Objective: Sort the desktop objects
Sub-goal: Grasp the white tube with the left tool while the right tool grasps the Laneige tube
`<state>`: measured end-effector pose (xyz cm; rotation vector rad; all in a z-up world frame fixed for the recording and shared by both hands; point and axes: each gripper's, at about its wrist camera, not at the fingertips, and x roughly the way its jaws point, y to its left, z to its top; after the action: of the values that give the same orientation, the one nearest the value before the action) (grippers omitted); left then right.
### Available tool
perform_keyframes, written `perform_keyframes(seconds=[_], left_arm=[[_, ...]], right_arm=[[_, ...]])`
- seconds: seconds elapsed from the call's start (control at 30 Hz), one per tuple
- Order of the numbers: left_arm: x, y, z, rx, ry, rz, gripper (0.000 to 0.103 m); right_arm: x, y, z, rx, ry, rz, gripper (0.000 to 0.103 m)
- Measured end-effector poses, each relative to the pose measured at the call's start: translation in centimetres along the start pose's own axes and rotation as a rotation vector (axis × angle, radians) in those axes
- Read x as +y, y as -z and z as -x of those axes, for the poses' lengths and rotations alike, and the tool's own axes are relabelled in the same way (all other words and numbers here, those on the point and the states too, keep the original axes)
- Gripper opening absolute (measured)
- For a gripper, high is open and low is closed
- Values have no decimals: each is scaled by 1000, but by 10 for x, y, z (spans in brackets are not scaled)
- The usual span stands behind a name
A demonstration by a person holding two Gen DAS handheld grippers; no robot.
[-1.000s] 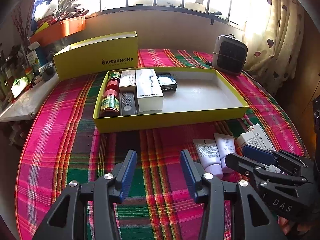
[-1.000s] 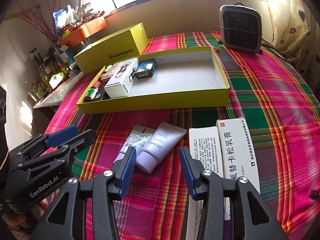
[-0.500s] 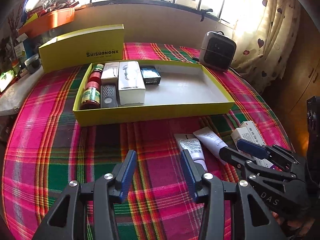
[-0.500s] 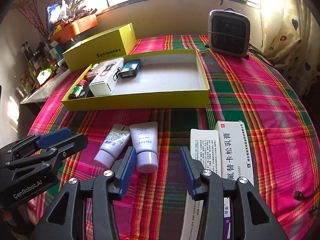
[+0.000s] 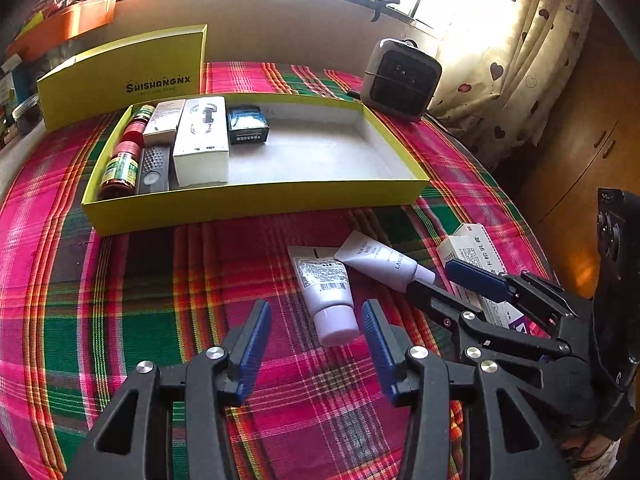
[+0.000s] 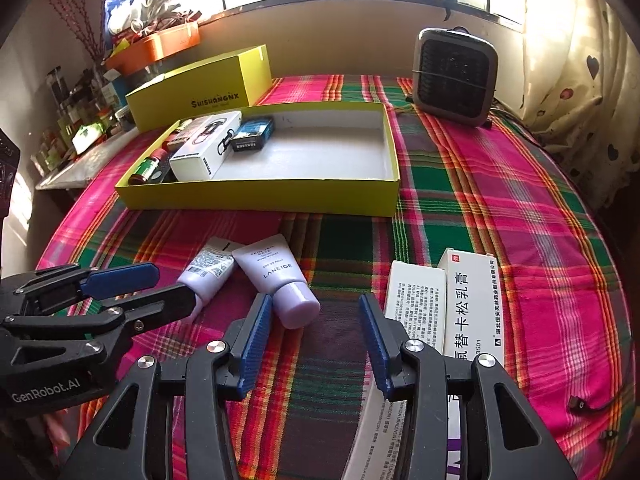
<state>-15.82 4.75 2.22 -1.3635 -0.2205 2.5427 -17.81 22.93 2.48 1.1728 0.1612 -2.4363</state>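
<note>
Two lavender tubes lie on the plaid cloth in front of the yellow tray (image 5: 256, 204). My left gripper (image 5: 317, 307) is open, and the cap end of the barcode tube (image 5: 324, 280) lies between its fingers. My right gripper (image 6: 315, 300) is open too; the cap of the LANEIGE tube (image 6: 276, 270) rests just inside its left finger (image 6: 256, 328). Two white medicine boxes (image 6: 472, 304) lie beside its right finger. The tray's left end holds bottles (image 5: 120, 164), a grey remote (image 5: 152, 168), a white box (image 5: 202, 140) and a dark box (image 5: 247, 124). Each gripper shows in the other's view: the right gripper (image 5: 444, 280), the left gripper (image 6: 176, 284).
The tray's yellow lid (image 5: 120, 76) stands behind it on the left. A small grey heater (image 6: 456, 76) sits at the back right of the table. An orange basket (image 6: 160, 44) and a cluttered side shelf (image 6: 60, 140) are far left. A curtain (image 5: 520, 60) hangs on the right.
Both grippers have closed in on the tubes: the left swung right until the barcode tube's cap lay between its fingers, and the right shifted so the LANEIGE cap sits by its left finger. Both stayed open.
</note>
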Motion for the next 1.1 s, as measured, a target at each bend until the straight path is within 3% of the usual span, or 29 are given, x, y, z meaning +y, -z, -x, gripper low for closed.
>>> perform_keyframes(seconds=[0.73, 0.97, 1.1], left_arm=[[-10, -6, -18, 6, -156, -86, 47], [-6, -8, -18, -10, -185, -85, 30], [-2, -7, -17, -15, -183, -75, 30]], right_arm=[[-5, -4, -2, 5, -75, 50, 47], [0, -5, -5, 13, -91, 65, 47], [3, -6, -7, 18, -98, 74, 47]])
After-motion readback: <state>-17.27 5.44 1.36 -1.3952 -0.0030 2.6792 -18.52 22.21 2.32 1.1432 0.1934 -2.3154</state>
